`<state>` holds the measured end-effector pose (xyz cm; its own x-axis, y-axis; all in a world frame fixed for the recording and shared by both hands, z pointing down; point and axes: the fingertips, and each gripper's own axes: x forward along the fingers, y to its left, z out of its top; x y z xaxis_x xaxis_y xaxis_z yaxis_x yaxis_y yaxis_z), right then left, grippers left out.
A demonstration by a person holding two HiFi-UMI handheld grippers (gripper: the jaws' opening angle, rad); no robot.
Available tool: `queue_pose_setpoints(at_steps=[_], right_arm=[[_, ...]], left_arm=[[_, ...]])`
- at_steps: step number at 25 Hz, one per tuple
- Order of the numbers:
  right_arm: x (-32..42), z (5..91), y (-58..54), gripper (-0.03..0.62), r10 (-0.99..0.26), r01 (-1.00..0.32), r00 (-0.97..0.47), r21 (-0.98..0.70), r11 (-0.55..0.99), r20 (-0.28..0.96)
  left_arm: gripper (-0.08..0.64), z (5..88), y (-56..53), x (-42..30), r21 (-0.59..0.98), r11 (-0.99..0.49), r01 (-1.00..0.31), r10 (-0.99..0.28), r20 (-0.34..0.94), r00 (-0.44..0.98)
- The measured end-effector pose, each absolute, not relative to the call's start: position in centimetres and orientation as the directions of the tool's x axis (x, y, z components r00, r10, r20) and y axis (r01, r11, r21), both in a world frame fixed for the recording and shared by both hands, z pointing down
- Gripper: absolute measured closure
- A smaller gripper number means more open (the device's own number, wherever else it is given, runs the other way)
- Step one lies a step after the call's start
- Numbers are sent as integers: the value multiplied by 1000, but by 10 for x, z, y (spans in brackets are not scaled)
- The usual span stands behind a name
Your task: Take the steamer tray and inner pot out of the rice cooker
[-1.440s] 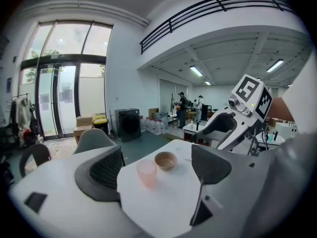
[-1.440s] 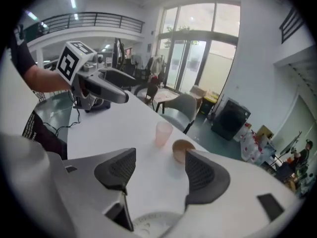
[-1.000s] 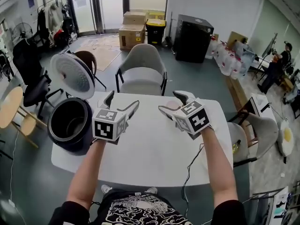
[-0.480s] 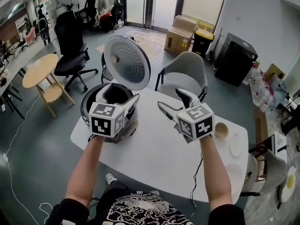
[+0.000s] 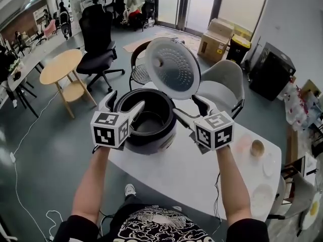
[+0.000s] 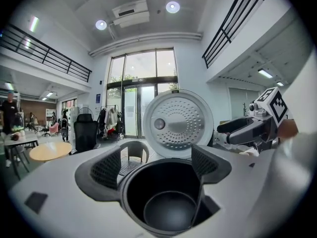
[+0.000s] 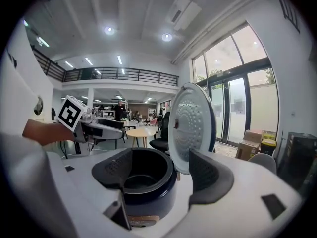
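Note:
The dark rice cooker (image 5: 147,127) stands on the near left corner of the white table (image 5: 197,173), its perforated lid (image 5: 172,67) raised behind it. Inside I see only a dark inner pot (image 6: 168,205); I cannot make out a separate steamer tray. My left gripper (image 5: 125,105) hangs open at the cooker's left rim, and my right gripper (image 5: 187,108) hangs open at its right rim. Neither holds anything. The left gripper view looks down into the pot between the open left gripper (image 6: 157,167). In the right gripper view, the cooker (image 7: 143,182) sits left of centre ahead of the right gripper (image 7: 161,175).
A small bowl (image 5: 258,147) and pale plates (image 5: 269,168) lie at the table's right end. A grey chair (image 5: 222,87) stands behind the table, a black office chair (image 5: 98,39) and a round wooden table (image 5: 59,67) to the left. A cable (image 5: 218,185) trails from my right gripper.
The view has swung left, so the cooker now sits in the middle. Both grippers have moved over to it and now flank its rim. Their jaws look as wide as before.

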<state>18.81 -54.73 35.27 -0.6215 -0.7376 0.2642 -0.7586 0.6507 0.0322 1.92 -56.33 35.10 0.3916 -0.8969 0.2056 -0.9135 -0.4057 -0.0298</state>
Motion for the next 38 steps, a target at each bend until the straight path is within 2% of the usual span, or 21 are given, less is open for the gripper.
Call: queue_pose_setpoints(at_steps=[6,14,18,29,33,38], right_arm=[[145,349,-561,221,-769,-795,-584,4,606,261],[112,368,-578,226,-832,-873,-474,-34,486,288],[111,376,-585,232,-855,-908,-417,-89,411,308],[109,434,-588,252,-847,-937,-339,-222,268,410],[103,448,-586,264,-824,-936,-342,-242,256,452],[108,455,-580,287,-799,-925,-356,-304,228,484]], left_arm=[[124,354,-586,-32,-5,-447,-895,-876,204,436],[124,376,-620,-68,10,-570,-821,-797,237,556],[124,388,-637,-70,42,-636,-770,-730,289,619],[126,441,-657,-63,262,-760,-594,-470,409,782],[176,452,-653,-63,313,-778,-545,-385,448,807],[199,451,-650,-61,368,-767,-526,-332,475,815]])
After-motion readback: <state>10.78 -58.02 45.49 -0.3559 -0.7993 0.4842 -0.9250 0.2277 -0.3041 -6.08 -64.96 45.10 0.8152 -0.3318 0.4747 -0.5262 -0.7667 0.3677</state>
